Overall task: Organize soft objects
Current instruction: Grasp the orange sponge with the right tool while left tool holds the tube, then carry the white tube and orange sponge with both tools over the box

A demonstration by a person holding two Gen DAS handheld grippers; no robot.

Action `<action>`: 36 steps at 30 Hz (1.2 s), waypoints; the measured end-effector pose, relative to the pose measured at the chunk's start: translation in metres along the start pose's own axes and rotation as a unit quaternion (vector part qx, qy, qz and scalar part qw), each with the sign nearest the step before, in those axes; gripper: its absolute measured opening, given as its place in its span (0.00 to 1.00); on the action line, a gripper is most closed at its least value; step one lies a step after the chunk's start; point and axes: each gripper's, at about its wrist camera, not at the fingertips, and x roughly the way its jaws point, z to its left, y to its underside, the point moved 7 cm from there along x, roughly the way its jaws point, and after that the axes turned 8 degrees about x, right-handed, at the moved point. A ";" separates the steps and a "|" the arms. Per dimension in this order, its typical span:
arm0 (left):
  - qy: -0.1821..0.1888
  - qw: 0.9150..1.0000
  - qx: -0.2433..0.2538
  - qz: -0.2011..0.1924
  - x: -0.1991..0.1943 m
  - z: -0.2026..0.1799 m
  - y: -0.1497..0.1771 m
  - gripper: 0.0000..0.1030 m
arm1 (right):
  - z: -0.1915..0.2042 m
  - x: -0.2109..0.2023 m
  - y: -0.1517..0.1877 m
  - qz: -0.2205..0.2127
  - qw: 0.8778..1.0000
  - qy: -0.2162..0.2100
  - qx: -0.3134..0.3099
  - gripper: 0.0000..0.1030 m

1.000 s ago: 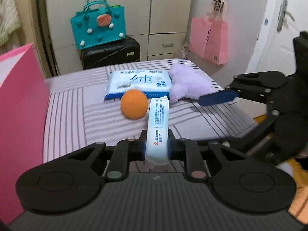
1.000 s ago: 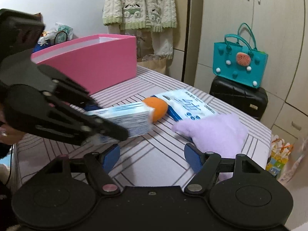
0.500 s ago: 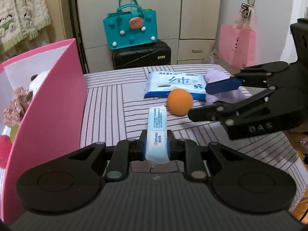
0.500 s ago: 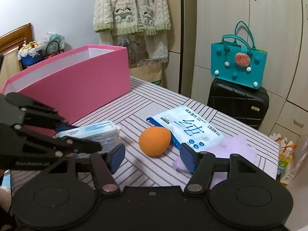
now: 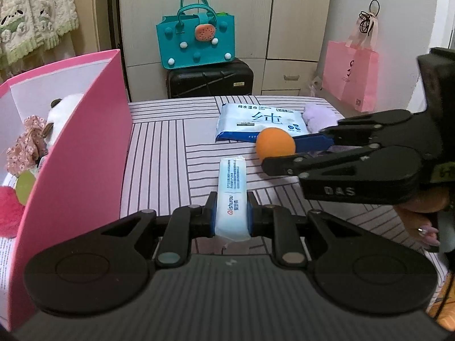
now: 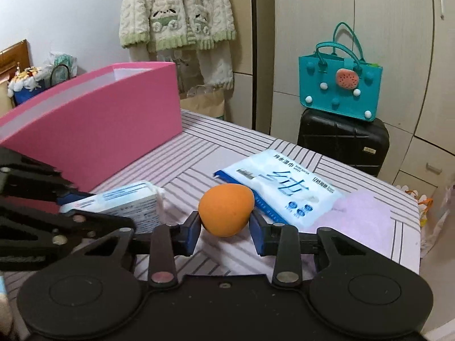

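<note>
My left gripper (image 5: 231, 210) is shut on a slim blue-white tissue pack (image 5: 231, 179), held above the striped table (image 5: 159, 147) beside the open pink box (image 5: 85, 142). My right gripper (image 6: 226, 227) is closing its jaws on an orange ball (image 6: 226, 209); both blue pads touch the ball's sides. In the left wrist view the right gripper (image 5: 280, 156) reaches in from the right around the ball (image 5: 274, 142). Behind the ball lie a flat wet-wipes pack (image 6: 284, 182) and a purple plush (image 6: 366, 216). The tissue pack (image 6: 125, 204) shows at the left.
The pink box (image 6: 99, 125) holds a panda plush (image 5: 61, 110) and other soft toys. A teal bag (image 6: 338, 85) sits on a black suitcase (image 6: 341, 142) past the table's far edge. A pink paper bag (image 5: 351, 79) hangs at the right.
The left gripper has swung left toward the pink box with the tissue pack. The right gripper has moved from the purple plush to the orange ball, and its jaws have narrowed around it.
</note>
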 end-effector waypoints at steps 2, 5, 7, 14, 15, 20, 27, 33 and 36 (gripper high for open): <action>0.001 1.000 -0.003 -0.001 -0.004 0.001 0.002 0.18 | 0.004 -0.007 0.004 0.002 1.000 -0.001 0.003 0.40; 0.003 1.000 -0.007 -0.005 -0.011 0.002 0.003 0.18 | 0.010 -0.017 0.012 0.013 1.000 -0.002 0.012 0.40; 0.007 1.000 -0.008 -0.006 -0.015 0.002 0.005 0.18 | 0.014 -0.021 0.018 0.022 1.000 -0.001 0.017 0.40; 0.008 1.000 0.026 -0.001 -0.027 -0.008 0.017 0.18 | 0.021 -0.034 0.036 0.053 0.997 -0.019 0.050 0.41; 0.014 0.999 0.033 0.004 -0.028 -0.011 0.020 0.18 | 0.022 -0.037 0.037 0.055 0.997 -0.021 0.054 0.40; 0.036 0.998 0.053 0.020 -0.037 -0.021 0.028 0.18 | 0.029 -0.051 0.045 0.066 0.995 -0.027 0.075 0.41; 0.096 0.992 0.059 0.049 -0.063 -0.019 0.030 0.18 | 0.047 -0.075 0.059 0.059 0.994 -0.028 0.087 0.41; 0.088 0.991 0.077 0.063 -0.084 -0.004 0.029 0.18 | 0.059 -0.089 0.059 0.085 0.991 -0.041 0.093 0.41; 0.085 0.991 0.082 0.066 -0.098 0.007 0.028 0.18 | 0.069 -0.098 0.053 0.091 0.991 -0.048 0.085 0.41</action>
